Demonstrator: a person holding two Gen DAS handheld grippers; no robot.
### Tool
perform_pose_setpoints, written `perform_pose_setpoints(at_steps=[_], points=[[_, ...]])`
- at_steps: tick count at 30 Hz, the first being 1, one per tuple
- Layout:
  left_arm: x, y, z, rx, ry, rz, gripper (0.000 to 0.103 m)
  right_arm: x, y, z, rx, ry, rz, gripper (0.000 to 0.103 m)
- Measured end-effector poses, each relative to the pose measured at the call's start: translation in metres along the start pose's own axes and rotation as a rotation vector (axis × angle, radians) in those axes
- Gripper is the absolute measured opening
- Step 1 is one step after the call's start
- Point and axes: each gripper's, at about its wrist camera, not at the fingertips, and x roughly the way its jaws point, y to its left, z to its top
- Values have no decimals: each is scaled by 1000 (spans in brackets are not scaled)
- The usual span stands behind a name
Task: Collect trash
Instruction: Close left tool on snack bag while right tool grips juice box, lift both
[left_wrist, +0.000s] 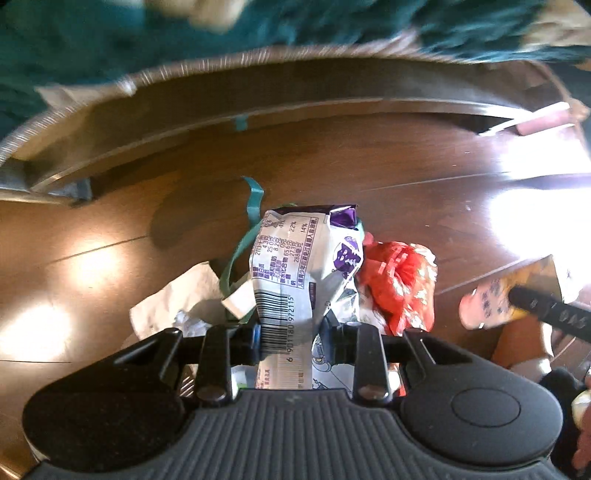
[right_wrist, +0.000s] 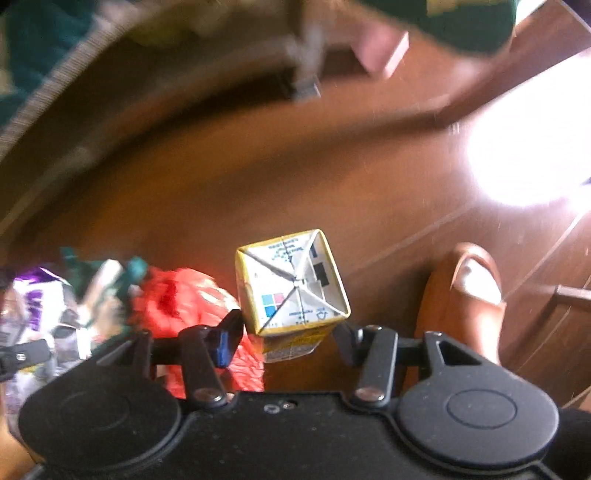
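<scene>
My left gripper (left_wrist: 291, 332) points down at the wooden floor (left_wrist: 369, 166), shut on a white and purple snack wrapper (left_wrist: 303, 258) that stands up between its jaws. Under it lie a crumpled red wrapper (left_wrist: 399, 284), white paper (left_wrist: 177, 299) and a green ribbon (left_wrist: 255, 199). My right gripper (right_wrist: 288, 338) is shut on a yellow drink carton (right_wrist: 291, 284), its folded end facing the camera. The red wrapper (right_wrist: 184, 302) and purple wrapper (right_wrist: 33, 302) show blurred at the left. In the left wrist view the carton (left_wrist: 509, 291) appears at the right edge.
A teal cushion with a braided edge (left_wrist: 258, 62) overhangs the floor at the top. A foot in a brown slipper (right_wrist: 469, 295) stands right of the carton. A pink block (right_wrist: 380, 48) lies farther off. Bright sun patches (right_wrist: 535, 147) glare on the floor.
</scene>
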Motion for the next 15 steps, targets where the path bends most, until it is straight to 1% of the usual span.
perform_pose_setpoints(at_steps=[3, 4, 6, 9, 12, 15], points=[[-37, -11, -8, 23, -64, -4, 29, -41, -1, -4, -50, -76, 19, 51], [-50, -14, -10, 22, -84, -14, 29, -59, -1, -6, -72, -106, 26, 51], [-80, -20, -17, 25, -133, -30, 29, -81, -3, -8, -111, -154, 43, 51], [-122, -31, -32, 33, -207, -43, 29, -136, -9, -16, -192, -255, 74, 51], [-164, -47, -49, 62, -276, -53, 29, -188, -21, -27, -249, -334, 109, 51], [-207, -67, -66, 92, -343, -68, 29, -242, -41, -38, -288, -420, 131, 51]])
